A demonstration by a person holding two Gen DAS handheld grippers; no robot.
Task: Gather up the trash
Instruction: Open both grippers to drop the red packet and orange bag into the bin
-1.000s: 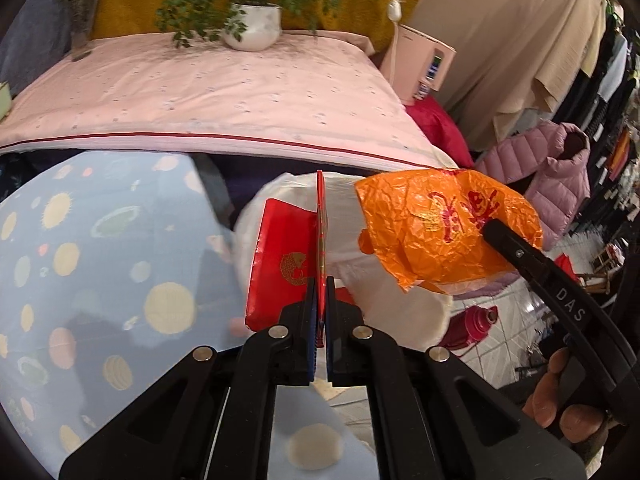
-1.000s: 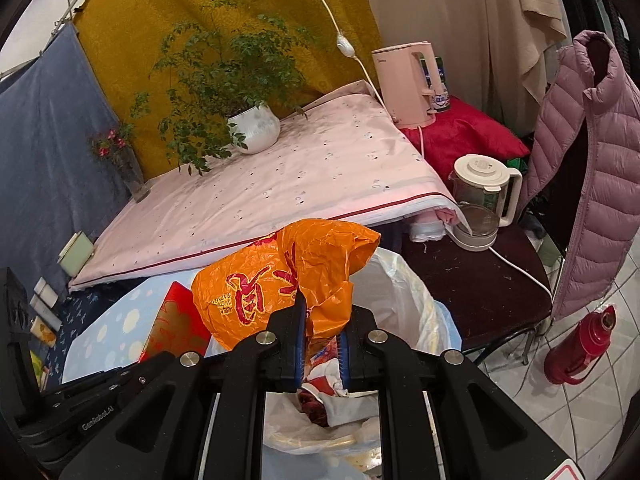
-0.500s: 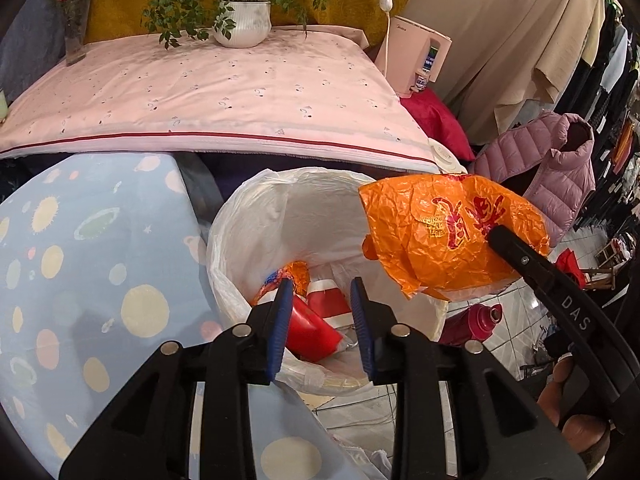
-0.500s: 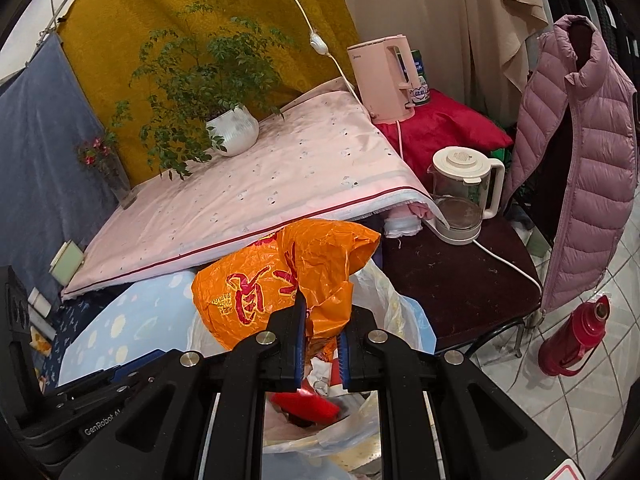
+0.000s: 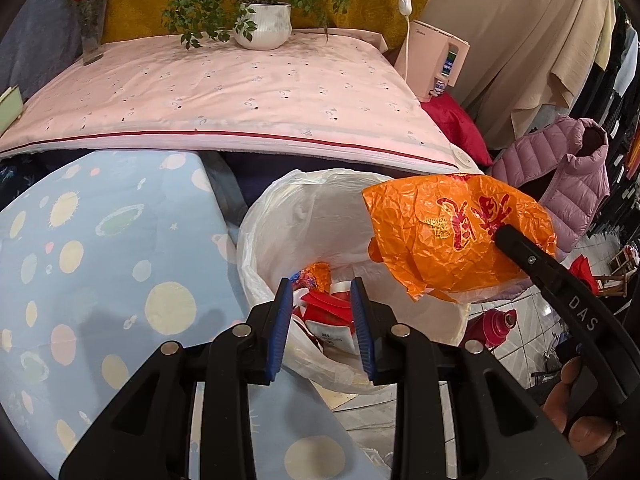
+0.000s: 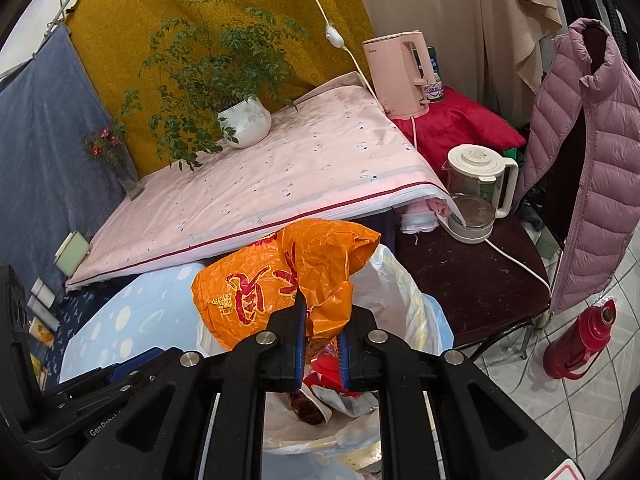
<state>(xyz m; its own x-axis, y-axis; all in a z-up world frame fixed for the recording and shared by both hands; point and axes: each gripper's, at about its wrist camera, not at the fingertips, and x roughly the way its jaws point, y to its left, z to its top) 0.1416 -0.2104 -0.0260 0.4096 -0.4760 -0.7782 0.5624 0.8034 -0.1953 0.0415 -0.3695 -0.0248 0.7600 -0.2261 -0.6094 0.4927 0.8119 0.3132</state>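
Observation:
A bin lined with a white plastic bag (image 5: 316,216) stands beside the blue spotted table; it also shows in the right wrist view (image 6: 404,300). Red and white wrappers (image 5: 332,312) lie inside it. My left gripper (image 5: 322,320) is open and empty just above the bin's near rim. My right gripper (image 6: 322,332) is shut on a crumpled orange plastic bag (image 6: 280,284) and holds it over the bin; the orange bag also shows in the left wrist view (image 5: 452,236), above the bin's right side.
A blue spotted tablecloth (image 5: 100,260) lies to the left. Behind is a pink-covered surface (image 5: 224,92) with a potted plant (image 5: 264,28) and a vase. A pink kettle (image 6: 400,76), a glass kettle (image 6: 476,196), a pink jacket (image 6: 592,160) and a red thermos (image 6: 580,340) are at right.
My left gripper opened and let go of the red packet, which dropped into the bin. My right gripper still holds the orange bag over the bin.

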